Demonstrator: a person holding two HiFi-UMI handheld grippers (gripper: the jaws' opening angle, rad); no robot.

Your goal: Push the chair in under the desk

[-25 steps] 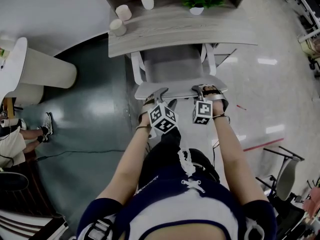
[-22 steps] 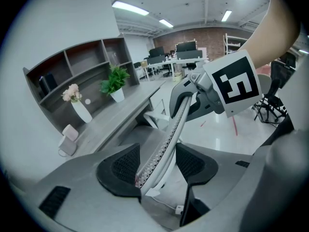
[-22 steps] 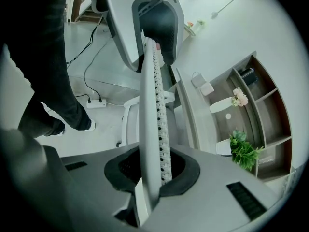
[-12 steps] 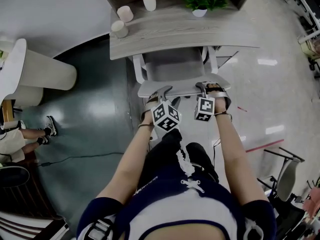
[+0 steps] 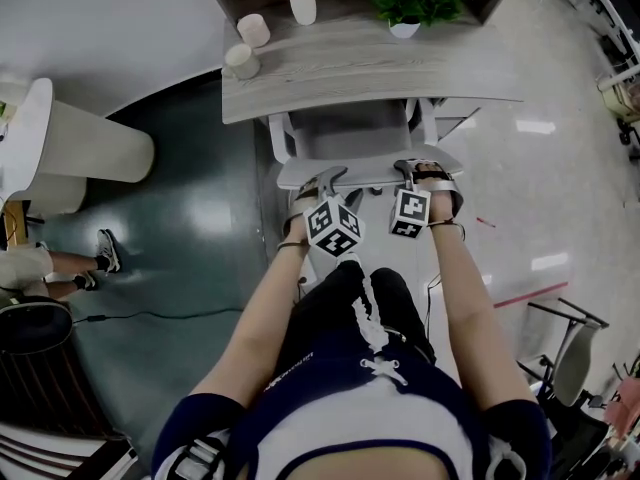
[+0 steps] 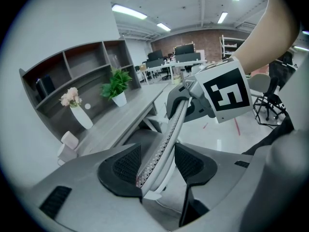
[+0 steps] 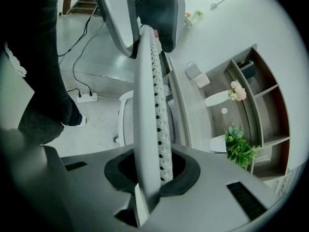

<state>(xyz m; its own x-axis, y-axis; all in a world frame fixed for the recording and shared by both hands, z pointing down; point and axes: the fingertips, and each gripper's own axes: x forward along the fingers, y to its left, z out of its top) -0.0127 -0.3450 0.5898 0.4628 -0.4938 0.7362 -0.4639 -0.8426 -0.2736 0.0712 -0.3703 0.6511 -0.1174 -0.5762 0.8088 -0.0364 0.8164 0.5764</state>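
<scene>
Left tongs (image 5: 322, 180), right tongs (image 5: 408, 168) astride chair (image 5: 345, 133) back; edge crosswise, facing desk (image 5: 370, 68)

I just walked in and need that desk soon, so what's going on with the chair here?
A person standing behind a grey mesh-backed office chair has a gripper in each hand on its backrest's top edge. The right gripper is clamped on that edge. The left gripper straddles it, its jaws just having been closing but apparently not yet pressing. The seat sits partly under the grey wood-grain desk with the backrest outside it, so the chair isn't fully pushed in.
</scene>
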